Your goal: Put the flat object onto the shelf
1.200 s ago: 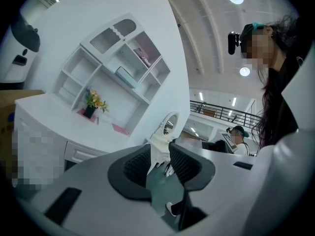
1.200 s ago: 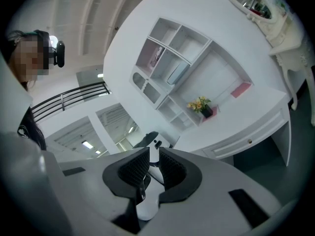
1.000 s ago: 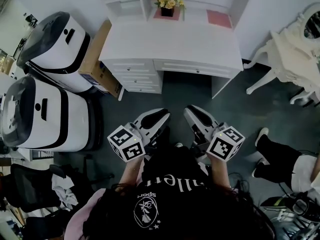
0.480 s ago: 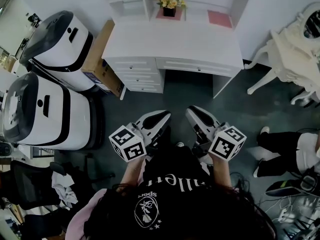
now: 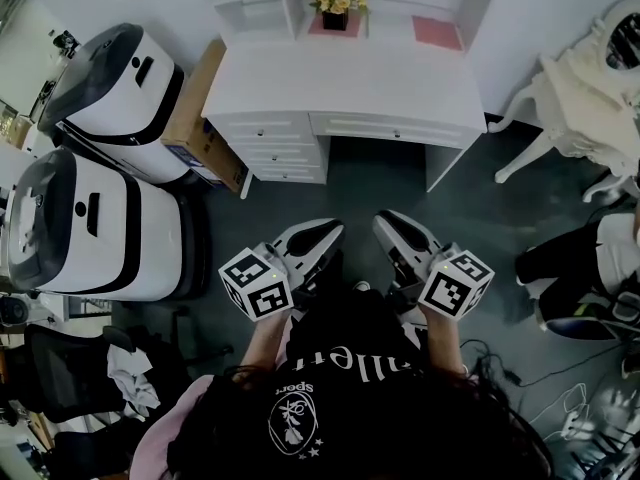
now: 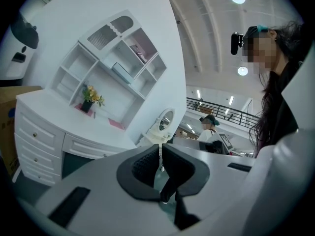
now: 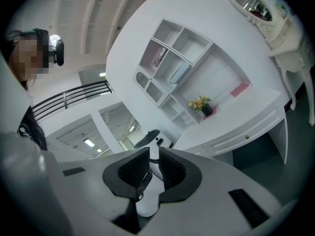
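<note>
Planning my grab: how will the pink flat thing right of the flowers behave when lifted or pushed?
The pink flat thing lies flush on the white desk, so it is probably thin and light, with little edge to pinch. Pushed, it would likely slide, not roll. Whether it is stiff or floppy can't be told.

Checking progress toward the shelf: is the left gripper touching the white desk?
Apart. The head view shows the left gripper over dark floor, clearly short of the white desk.
</note>
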Demonstrator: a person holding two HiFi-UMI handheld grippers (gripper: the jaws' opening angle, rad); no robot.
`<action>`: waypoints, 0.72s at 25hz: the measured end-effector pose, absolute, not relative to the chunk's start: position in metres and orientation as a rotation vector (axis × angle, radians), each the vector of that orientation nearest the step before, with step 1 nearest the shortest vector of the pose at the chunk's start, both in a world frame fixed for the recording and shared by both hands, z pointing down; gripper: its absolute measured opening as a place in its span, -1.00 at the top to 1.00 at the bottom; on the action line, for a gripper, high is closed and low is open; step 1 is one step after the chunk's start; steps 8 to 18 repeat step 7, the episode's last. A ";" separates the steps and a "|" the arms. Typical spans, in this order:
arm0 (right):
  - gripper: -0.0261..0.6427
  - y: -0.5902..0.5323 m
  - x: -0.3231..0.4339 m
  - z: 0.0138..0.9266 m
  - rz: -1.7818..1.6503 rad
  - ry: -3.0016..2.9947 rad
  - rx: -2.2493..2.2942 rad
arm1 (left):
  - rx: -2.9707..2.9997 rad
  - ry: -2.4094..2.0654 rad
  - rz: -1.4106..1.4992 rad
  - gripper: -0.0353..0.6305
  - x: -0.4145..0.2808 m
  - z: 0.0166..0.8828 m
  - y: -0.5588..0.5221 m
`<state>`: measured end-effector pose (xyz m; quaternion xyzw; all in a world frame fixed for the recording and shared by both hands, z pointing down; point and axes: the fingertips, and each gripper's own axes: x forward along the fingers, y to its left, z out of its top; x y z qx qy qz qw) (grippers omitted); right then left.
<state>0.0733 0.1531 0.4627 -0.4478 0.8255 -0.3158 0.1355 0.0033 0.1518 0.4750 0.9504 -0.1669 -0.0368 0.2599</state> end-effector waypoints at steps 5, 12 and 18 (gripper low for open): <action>0.67 0.153 0.074 0.465 -0.922 2.385 -1.293 | 2.558 -0.447 -0.090 0.80 0.006 0.476 0.153; 0.67 0.152 0.074 0.465 -0.922 2.385 -1.291 | 2.562 -0.440 -0.092 0.80 0.006 0.476 0.153; 0.67 0.152 0.074 0.465 -0.922 2.385 -1.291 | 2.562 -0.440 -0.092 0.80 0.006 0.476 0.153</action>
